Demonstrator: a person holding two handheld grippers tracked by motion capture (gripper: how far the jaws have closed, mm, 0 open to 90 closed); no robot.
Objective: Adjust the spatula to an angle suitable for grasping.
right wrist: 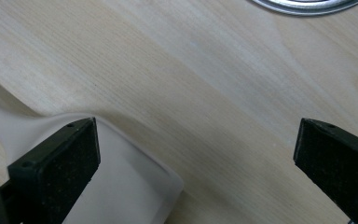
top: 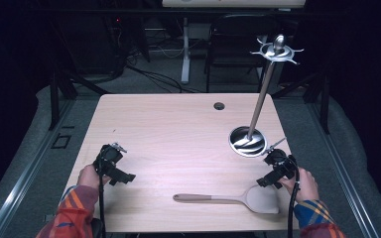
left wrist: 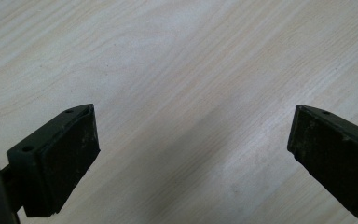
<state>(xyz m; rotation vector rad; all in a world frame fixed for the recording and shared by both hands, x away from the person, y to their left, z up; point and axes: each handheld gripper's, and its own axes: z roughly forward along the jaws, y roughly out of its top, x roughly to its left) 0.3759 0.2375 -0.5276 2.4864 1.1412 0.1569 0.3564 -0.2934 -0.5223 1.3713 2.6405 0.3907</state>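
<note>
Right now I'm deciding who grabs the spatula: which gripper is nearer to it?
Right. The right gripper hovers beside the spatula blade; the left gripper is across the table.

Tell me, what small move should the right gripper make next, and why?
Probably slide the right gripper a little toward the spatula so the blade sits between its jaws. They stand wide open with nothing held, and in the right gripper view the blade lies flat on the table, beside one jaw rather than between them.

My sleeves (top: 74, 208) are orange-and-blue plaid; my black grippers (top: 113, 163) trail black cables (top: 100, 203), with dark, scuffed pads (left wrist: 72, 151).
</note>
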